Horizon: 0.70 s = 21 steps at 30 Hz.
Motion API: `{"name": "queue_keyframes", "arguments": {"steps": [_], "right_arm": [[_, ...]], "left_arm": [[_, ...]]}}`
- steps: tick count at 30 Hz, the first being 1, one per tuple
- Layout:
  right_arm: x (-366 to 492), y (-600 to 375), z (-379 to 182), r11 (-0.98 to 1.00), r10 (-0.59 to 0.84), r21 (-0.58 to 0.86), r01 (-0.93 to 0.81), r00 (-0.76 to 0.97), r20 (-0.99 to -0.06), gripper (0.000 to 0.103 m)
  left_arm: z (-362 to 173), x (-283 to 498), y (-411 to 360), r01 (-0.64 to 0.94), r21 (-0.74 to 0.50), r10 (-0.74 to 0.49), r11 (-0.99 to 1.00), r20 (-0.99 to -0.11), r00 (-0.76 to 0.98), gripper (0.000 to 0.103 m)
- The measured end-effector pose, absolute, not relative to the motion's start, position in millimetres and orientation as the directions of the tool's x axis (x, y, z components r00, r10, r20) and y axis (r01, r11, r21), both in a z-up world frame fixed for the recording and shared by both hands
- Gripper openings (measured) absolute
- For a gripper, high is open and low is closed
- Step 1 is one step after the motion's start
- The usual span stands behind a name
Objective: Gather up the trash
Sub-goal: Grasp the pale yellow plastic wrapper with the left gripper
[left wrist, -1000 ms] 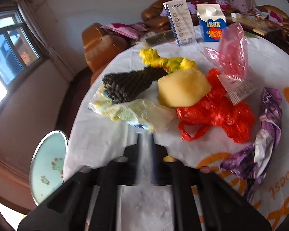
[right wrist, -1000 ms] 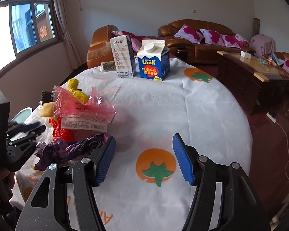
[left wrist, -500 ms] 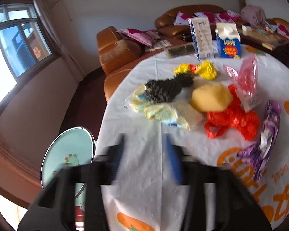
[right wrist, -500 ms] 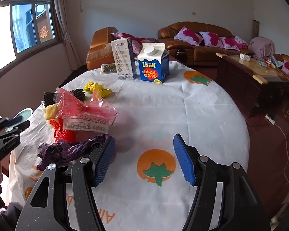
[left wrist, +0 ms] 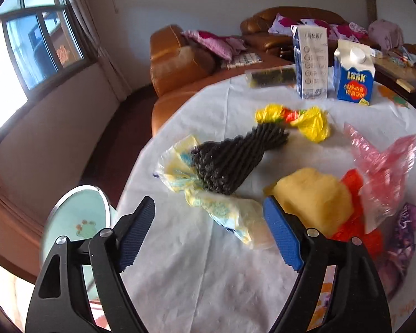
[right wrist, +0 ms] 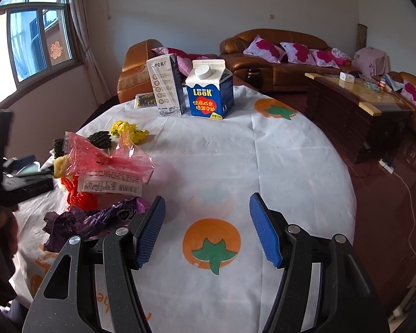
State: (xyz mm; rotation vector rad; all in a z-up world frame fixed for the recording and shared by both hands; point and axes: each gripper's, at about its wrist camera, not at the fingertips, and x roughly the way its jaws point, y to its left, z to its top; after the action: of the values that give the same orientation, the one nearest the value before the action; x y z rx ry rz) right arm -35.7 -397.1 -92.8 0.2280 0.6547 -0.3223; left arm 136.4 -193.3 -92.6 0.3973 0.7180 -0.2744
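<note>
white walls, sunlit window (right wrist: 38, 41) at left, brown leather sofas (right wrist: 274, 55), dark wooden coffee table (right wrist: 355, 111), glossy dark floor (right wrist: 380, 194)

Surface: round table under a white cloth (right wrist: 277, 166) with orange fruit prints.
Far edge: two cartons (right wrist: 210, 88), upright, side by side.
Left part: crumpled wrappers (left wrist: 224, 208) and plastic bags (left wrist: 382, 161).
</note>
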Motion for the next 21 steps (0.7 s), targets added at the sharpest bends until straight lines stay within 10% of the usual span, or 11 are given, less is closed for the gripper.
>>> {"name": "queue_keyframes", "arguments": {"steps": [13, 18, 21], "right_arm": [[-19.0, -376.2, -80.9, 0.943, -0.186, 0.11, 0.315, 0.769, -0.612, 0.063], [-19.1, -374.3, -80.1, 0.943, -0.187, 0.109, 0.315, 0.771, -0.609, 0.063], [-20.6, -377.9, -80.5, 0.938, -0.186, 0.123, 0.323, 0.772, -0.608, 0.063]], "left_arm": [[-94.9, 134.8, -183.9, 0.476, 0.155, -0.221, 0.866, -0.735, 0.641, 0.06], [-103.3, 133.6, -192.5, 0.529, 0.089, -0.281, 0.844, -0.767, 0.577, 0.018], [-101.9, 128.9, -188.7, 0.552, 0.085, -0.295, 0.829, -0.773, 0.561, 0.01]]}}
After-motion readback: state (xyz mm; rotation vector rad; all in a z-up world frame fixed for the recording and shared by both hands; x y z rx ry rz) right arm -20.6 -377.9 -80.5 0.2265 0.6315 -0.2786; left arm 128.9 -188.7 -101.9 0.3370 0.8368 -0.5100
